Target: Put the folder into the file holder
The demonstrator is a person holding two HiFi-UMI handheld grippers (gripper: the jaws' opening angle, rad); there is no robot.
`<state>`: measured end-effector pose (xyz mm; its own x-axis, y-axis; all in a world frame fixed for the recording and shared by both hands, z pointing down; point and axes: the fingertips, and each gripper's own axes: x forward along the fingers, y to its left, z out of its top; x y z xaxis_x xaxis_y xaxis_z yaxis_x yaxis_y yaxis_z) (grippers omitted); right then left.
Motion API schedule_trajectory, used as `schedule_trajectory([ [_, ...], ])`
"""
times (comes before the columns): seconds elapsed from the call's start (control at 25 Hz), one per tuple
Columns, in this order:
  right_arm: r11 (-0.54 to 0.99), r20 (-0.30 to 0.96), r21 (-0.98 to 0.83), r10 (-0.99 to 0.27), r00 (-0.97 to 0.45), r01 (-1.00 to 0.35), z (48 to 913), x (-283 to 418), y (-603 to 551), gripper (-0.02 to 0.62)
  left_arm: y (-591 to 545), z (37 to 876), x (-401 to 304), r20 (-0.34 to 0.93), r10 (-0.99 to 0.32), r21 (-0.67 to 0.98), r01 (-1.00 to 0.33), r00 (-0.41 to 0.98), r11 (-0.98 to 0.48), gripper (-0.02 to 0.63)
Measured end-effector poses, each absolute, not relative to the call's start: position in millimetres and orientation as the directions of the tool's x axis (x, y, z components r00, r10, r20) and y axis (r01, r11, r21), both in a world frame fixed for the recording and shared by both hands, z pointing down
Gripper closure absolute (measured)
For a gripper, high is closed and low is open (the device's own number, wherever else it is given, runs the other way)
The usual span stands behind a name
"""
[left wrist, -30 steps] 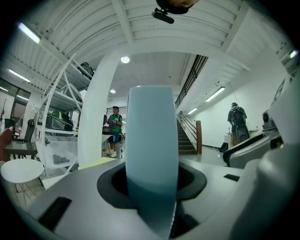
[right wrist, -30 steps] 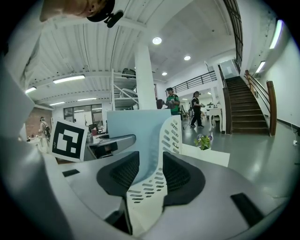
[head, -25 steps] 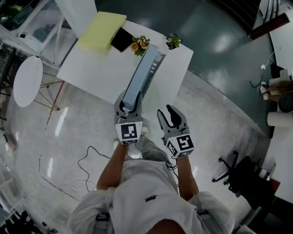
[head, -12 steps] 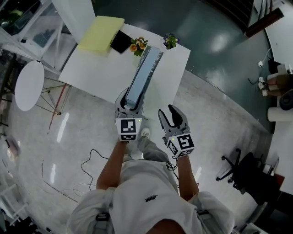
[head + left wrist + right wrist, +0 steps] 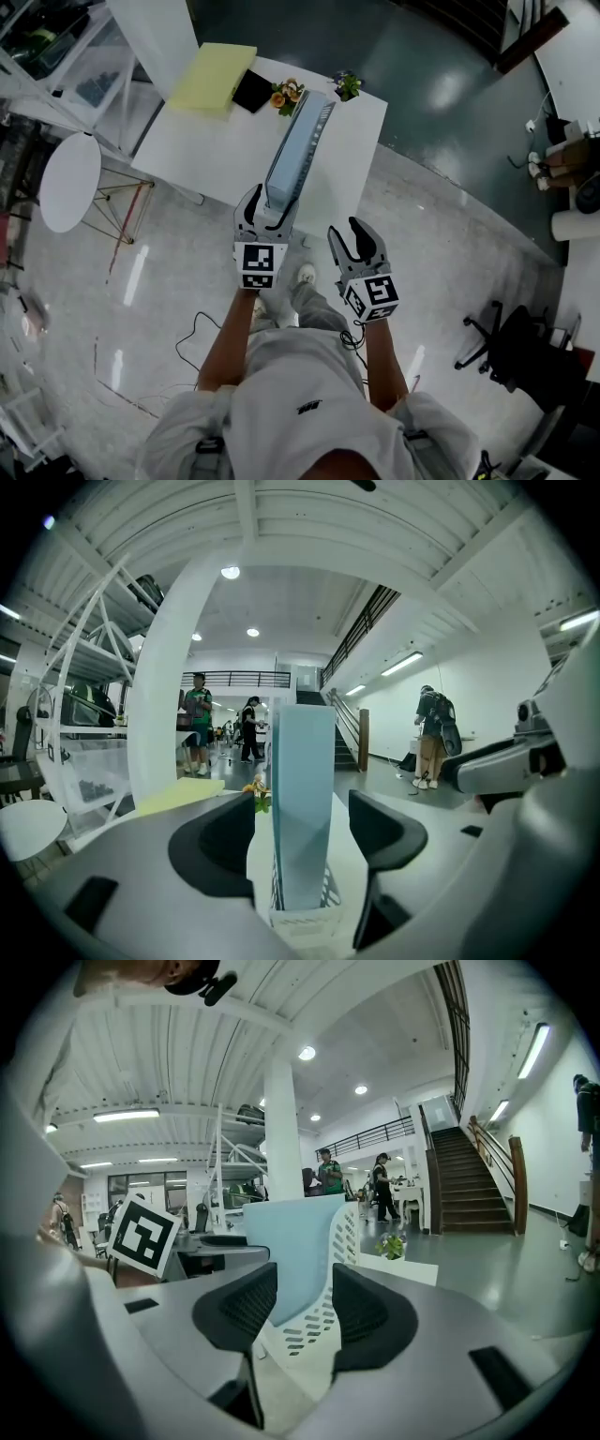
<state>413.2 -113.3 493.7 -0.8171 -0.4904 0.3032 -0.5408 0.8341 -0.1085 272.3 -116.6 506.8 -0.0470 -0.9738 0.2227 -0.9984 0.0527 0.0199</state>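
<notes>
A pale blue folder (image 5: 292, 150) stands upright in the white mesh file holder (image 5: 325, 114) on the white table (image 5: 211, 141). My left gripper (image 5: 268, 200) is at the folder's near end with its jaws opening. In the left gripper view the folder (image 5: 305, 761) rises between the two pads with a gap on each side, and the file holder (image 5: 302, 918) sits below it. My right gripper (image 5: 350, 233) hangs to the right of the table's near edge, shut, with nothing between its pads. The right gripper view shows the folder (image 5: 286, 1251) and file holder (image 5: 342, 1237) beyond the right gripper (image 5: 305, 1302).
A yellow pad (image 5: 214, 77), a black item (image 5: 251, 91), orange flowers (image 5: 286, 94) and a small plant (image 5: 349, 84) sit at the table's far side. A round white table (image 5: 67, 178) stands left, an office chair (image 5: 506, 361) right. A cable (image 5: 187, 323) trails on the floor.
The left gripper's jaws have spread apart and come off the folder, which stays standing in the holder. The right gripper has hardly moved.
</notes>
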Motion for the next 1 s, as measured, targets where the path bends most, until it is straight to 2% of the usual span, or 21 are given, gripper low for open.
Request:
schedule_trajectory([
  [0.68,0.742,0.282,0.029,-0.649,-0.706,-0.67,473.7,411.5,-31.4,0.43,1.7,468.2,292.6,0.202,-0.966,-0.054,-0.983,0.162,-0.177,0.308],
  [1.0,0.715,0.265,0.038,-0.681,-0.683,-0.698,462.9,408.6,3.1,0.431,37.5,465.4,292.9,0.205,-0.959,-0.044,-0.977,0.197,-0.21,0.314],
])
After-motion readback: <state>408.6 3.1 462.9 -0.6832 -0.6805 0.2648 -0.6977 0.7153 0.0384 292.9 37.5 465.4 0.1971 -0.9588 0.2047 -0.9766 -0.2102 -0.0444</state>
